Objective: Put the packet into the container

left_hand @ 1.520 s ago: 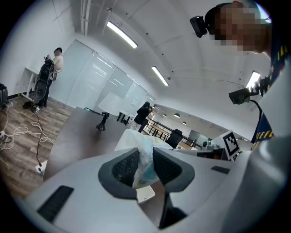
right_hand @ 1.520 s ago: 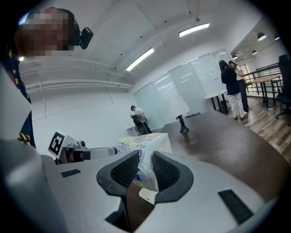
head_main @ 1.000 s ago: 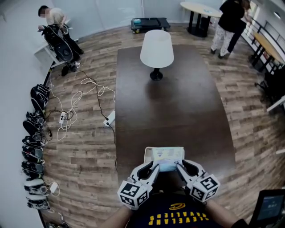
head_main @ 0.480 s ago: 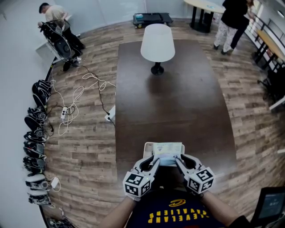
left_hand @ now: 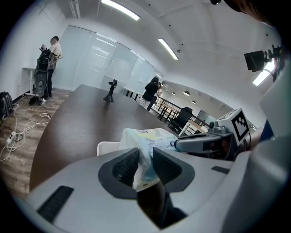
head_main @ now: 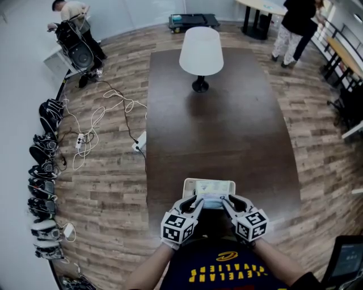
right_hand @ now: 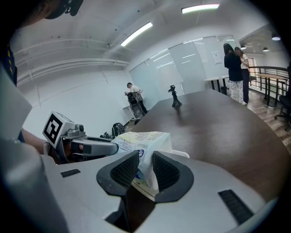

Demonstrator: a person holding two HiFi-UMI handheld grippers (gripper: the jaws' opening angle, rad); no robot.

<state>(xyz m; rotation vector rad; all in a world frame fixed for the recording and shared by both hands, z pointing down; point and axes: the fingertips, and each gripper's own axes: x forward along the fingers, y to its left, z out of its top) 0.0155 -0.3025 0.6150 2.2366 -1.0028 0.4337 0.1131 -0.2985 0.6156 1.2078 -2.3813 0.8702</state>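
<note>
A pale blue and white printed packet [head_main: 212, 199] hangs over the near edge of a white rectangular container [head_main: 189, 186] at the table's front. My left gripper [head_main: 197, 204] is shut on the packet's left end, its pads pinching the film [left_hand: 144, 150]. My right gripper [head_main: 227, 203] is shut on the right end, with the packet [right_hand: 142, 142] bulging past its jaws. In the left gripper view the container's white rim [left_hand: 107, 147] shows behind the packet, and the right gripper [left_hand: 207, 144] reaches in from the right. The container's inside is mostly hidden by the packet.
A long dark brown table [head_main: 227, 136] stretches ahead, with a white-shaded lamp [head_main: 200, 52] at its far end. Cables and a power strip [head_main: 102, 122] lie on the wood floor to the left. People stand at the back left [head_main: 71, 17] and back right [head_main: 295, 22].
Both grippers have drawn slightly closer together and nearer the container, still holding the packet. The head view has shifted a little.
</note>
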